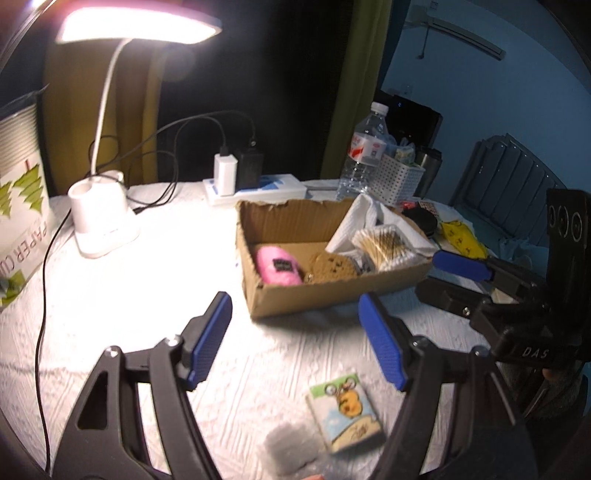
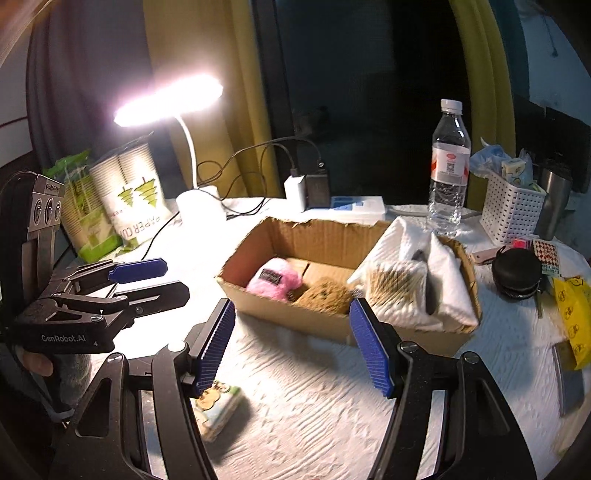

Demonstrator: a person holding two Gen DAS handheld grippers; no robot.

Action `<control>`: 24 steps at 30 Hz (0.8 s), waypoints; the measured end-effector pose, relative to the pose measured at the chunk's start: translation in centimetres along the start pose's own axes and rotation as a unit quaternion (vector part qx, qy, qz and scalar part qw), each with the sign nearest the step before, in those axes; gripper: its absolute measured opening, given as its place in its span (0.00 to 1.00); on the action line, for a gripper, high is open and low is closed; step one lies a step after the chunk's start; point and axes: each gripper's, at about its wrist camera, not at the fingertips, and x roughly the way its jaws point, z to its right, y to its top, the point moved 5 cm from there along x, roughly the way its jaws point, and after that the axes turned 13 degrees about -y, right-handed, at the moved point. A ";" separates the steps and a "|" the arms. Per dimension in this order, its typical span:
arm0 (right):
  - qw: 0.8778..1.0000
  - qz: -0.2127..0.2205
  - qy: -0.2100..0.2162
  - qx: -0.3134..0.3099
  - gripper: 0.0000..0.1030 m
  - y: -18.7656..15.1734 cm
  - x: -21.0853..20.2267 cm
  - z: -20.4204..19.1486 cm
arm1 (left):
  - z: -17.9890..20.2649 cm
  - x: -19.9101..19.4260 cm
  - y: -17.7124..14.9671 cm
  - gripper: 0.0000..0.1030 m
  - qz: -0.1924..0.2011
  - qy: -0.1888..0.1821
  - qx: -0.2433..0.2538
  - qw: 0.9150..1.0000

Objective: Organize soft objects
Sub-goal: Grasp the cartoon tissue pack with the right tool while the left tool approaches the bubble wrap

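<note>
two grippers, both with jaws standing wide apart and nothing between the blue pads, hover over a white textured tablecloth (image 1: 155,295) under a bright desk lamp (image 1: 136,22). in the left wrist view the left gripper (image 1: 295,339) fills the lower half of the frame, and the right gripper (image 1: 461,280) shows side-on at the right edge; in the right wrist view the right gripper (image 2: 291,343) sits low centre, with the left gripper (image 2: 147,280) at the left edge. a torn cardboard box (image 1: 332,295) lies just above centre in both views, already holding a pink plush (image 1: 277,266), a brown plush (image 1: 332,269), a striped pouch (image 1: 384,247) and white cloth (image 1: 362,218). still loose on the cloth, at the bottom of the left wrist view, are a small pack with a cartoon bee (image 1: 347,413) and, touching its left corner, a grey fuzzy piece (image 1: 291,450), blurred and hard to identify. the step in hand looks like fetching one of these for the box. to do it well, tip the left gripper further down over the pack, straddle its short sides, close gently so the soft pack does not buckle, then lift clear of the box wall before letting go in the bare spot behind the plush toys.
</note>
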 end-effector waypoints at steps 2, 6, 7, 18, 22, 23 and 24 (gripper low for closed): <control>1.000 -0.004 0.000 -0.001 0.66 -0.4 -0.1 -0.5 | -0.2 -0.5 -0.6 0.71 0.000 0.000 -0.003 1.000; 1.000 -0.010 0.002 -0.008 0.66 -1.1 -0.4 -1.7 | -0.7 -1.2 -1.9 0.71 -0.002 -0.001 -0.009 1.000; 1.000 -0.011 0.002 -0.009 0.66 -1.3 -0.4 -2.0 | -0.8 -1.4 -2.3 0.71 -0.002 -0.001 -0.011 1.000; 0.999 -0.045 0.009 -0.018 0.66 -4.4 0.2 -4.6 | -1.5 -2.5 -5.5 0.71 -0.009 0.000 -0.027 1.000; 0.998 -0.060 0.012 -0.023 0.66 -5.5 0.8 -5.6 | -2.1 -2.6 -7.0 0.71 -0.017 0.006 -0.036 0.999; 0.998 -0.065 0.014 -0.024 0.66 -5.8 0.9 -5.8 | -2.3 -2.7 -7.3 0.71 -0.018 0.007 -0.037 0.999; 0.997 -0.069 0.014 -0.024 0.66 -6.0 1.2 -6.1 | -2.4 -2.8 -7.6 0.71 -0.019 0.007 -0.039 0.999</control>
